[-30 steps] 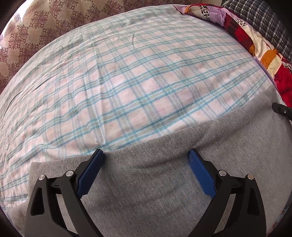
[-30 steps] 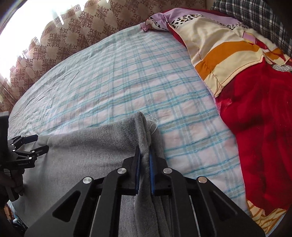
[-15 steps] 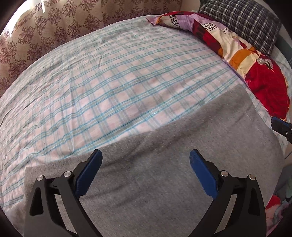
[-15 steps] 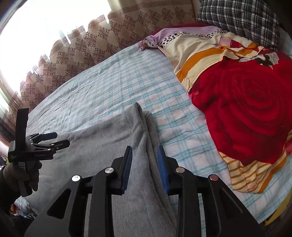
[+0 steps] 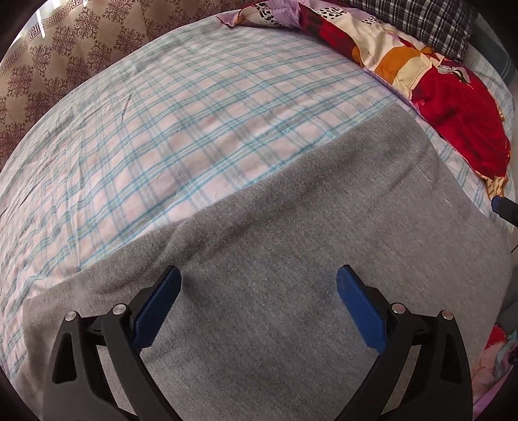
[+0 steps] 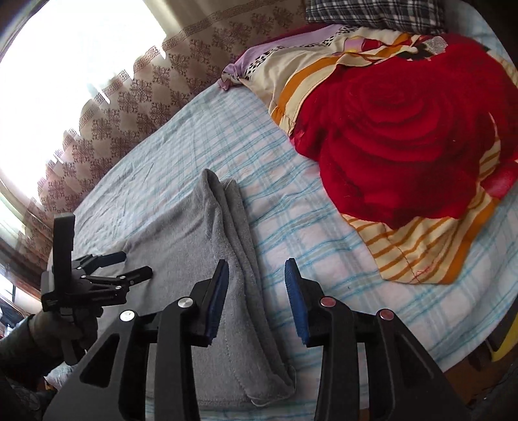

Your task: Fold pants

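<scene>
The grey pants [image 5: 291, 259] lie folded flat on the checked bed sheet [image 5: 181, 123], near the bed's front edge. My left gripper [image 5: 257, 291] is open and empty, held above the middle of the pants. In the right wrist view the pants [image 6: 194, 246] show stacked layers along their right edge. My right gripper [image 6: 257, 275] is open and empty above that edge, off the cloth. The left gripper [image 6: 124, 267] also shows there, open, over the pants' left part.
A red and striped blanket [image 6: 404, 136] lies bunched at the right of the bed. A dark checked pillow [image 6: 372, 14] is behind it. A patterned brown curtain [image 6: 129, 97] hangs along the far side. The bed's front edge [image 6: 356, 388] is close below the right gripper.
My right gripper has opened, let go of the pants' edge and risen off the cloth. My left gripper stayed open and lifted back, with more of the pants now in view.
</scene>
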Available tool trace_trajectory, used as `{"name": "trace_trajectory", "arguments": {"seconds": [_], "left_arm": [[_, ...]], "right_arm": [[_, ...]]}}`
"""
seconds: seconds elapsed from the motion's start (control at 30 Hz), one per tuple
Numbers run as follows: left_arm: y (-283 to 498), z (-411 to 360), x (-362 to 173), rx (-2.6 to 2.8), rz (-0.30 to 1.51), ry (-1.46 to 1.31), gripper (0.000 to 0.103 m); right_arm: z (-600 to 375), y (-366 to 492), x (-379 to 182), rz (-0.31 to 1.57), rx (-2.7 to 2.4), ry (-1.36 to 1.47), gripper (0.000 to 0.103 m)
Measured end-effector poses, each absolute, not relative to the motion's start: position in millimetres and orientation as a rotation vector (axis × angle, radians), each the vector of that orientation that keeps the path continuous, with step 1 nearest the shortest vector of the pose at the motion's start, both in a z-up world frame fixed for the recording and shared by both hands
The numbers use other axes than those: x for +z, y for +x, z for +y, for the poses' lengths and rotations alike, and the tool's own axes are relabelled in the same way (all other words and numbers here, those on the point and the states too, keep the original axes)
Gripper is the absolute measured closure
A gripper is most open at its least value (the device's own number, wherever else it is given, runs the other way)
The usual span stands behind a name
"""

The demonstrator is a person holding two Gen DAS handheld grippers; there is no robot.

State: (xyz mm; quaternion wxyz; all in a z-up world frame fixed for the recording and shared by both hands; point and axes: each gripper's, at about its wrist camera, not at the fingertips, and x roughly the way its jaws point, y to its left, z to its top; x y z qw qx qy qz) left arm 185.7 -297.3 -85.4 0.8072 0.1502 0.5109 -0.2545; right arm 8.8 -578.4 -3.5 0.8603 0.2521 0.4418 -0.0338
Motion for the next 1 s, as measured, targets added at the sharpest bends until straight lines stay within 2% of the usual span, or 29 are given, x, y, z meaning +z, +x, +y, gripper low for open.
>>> {"name": "trace_trajectory", "arguments": {"seconds": [0.23, 0.57, 0.73, 0.87, 1.0], "left_arm": [[164.5, -326.5, -60.9, -0.655, 1.065, 0.313, 0.005], [152.1, -344.0, -59.1, -0.730, 1.132, 0.270, 0.005], [155.6, -344.8, -57.1, -0.737, 1.145, 0.251, 0.005], [159.9, -346.2, -55.5, -0.760, 1.184, 0.196, 0.005], [165.5, -350.2, -52.4, -0.790, 1.251, 0.105, 0.005]], "right_arm": [[-581.0, -33.4, -12.3, 0.948, -0.039, 0.629, 0.060], [-558.3, -21.5, -38.2, 0.978, 0.019, 0.637, 0.057], [-552.4, -20.1, -29.5, 0.959, 0.040, 0.626, 0.069], [-542.2, -18.1, -14.0, 0.930, 0.031, 0.558, 0.075], [-521.6, -16.0, 5.6, 0.900, 0.018, 0.430, 0.076]]}}
